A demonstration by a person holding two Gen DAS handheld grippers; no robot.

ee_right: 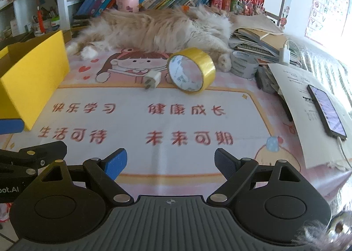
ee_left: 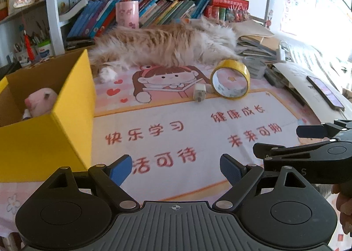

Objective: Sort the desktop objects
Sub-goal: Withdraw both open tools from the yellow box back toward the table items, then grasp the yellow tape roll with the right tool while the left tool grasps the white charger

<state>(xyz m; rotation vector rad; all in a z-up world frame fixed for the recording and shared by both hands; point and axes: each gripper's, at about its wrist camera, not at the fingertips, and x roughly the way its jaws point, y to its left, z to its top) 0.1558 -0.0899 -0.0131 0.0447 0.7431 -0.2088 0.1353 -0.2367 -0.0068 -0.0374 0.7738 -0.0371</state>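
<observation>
A yellow tape roll (ee_left: 230,79) (ee_right: 191,73) stands on edge on the pink desk mat (ee_left: 167,123) (ee_right: 154,123). A white charger plug (ee_left: 199,94) (ee_right: 152,80) lies just left of it. A yellow cardboard box (ee_left: 55,117) (ee_right: 33,77) stands at the left with a pink plush toy (ee_left: 40,102) inside. My left gripper (ee_left: 176,170) is open and empty, low over the mat near the box. My right gripper (ee_right: 170,164) is open and empty, beside the left one; it also shows in the left wrist view (ee_left: 283,141).
A fluffy orange cat (ee_left: 162,46) (ee_right: 154,29) lies across the back of the desk behind the tape. A grey tape roll (ee_right: 244,64), stacked papers (ee_right: 257,37) and a phone (ee_right: 327,112) sit at the right. Books and a pink cup (ee_left: 127,14) stand behind.
</observation>
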